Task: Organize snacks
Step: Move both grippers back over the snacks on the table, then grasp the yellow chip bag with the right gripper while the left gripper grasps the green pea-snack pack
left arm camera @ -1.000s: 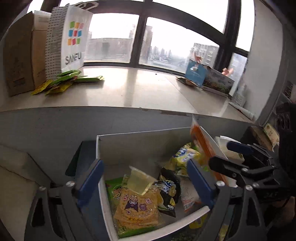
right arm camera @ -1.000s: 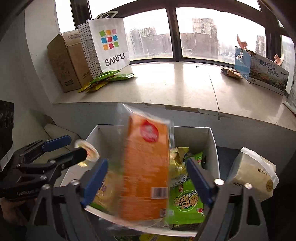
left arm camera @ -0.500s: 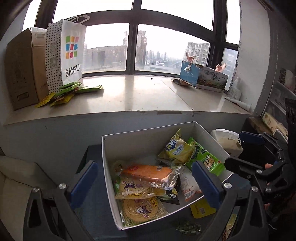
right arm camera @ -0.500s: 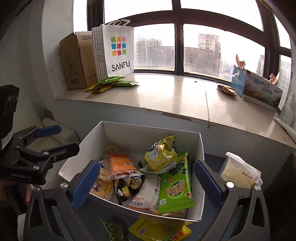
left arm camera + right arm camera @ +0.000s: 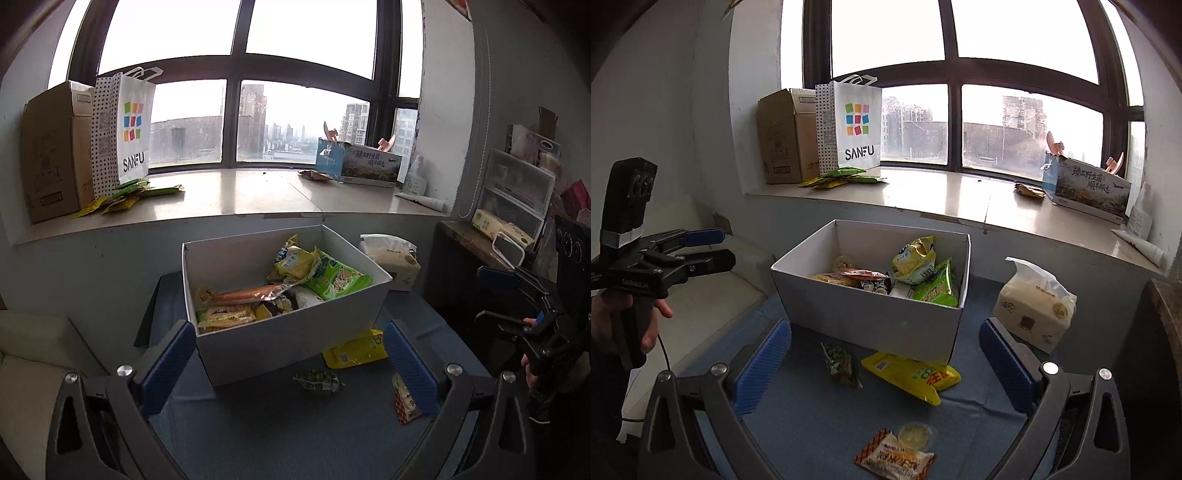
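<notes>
A white box [image 5: 295, 343] [image 5: 871, 317] on the blue mat holds several snack packs, with an orange packet [image 5: 247, 294] lying on top. Loose on the mat in front of the box are a yellow pack [image 5: 908, 376] [image 5: 354, 353], a small green pack [image 5: 840, 363] [image 5: 319, 382], an orange-and-white pack [image 5: 895, 459] and a small round cup [image 5: 916, 435]. My left gripper [image 5: 291, 373] is open and empty, pulled back from the box. My right gripper [image 5: 886, 369] is open and empty above the loose packs.
A tissue pack [image 5: 1034, 306] stands right of the box. The windowsill [image 5: 942, 195] carries a cardboard box [image 5: 785, 136], a SANFU bag [image 5: 855, 129], green sachets [image 5: 846, 175] and a printed box [image 5: 1089, 188]. Shelves with drawers [image 5: 517, 192] stand at the right.
The orange packet left my right gripper and now lies in the box. Both grippers have drawn back and up from the box, so the loose packs on the mat show.
</notes>
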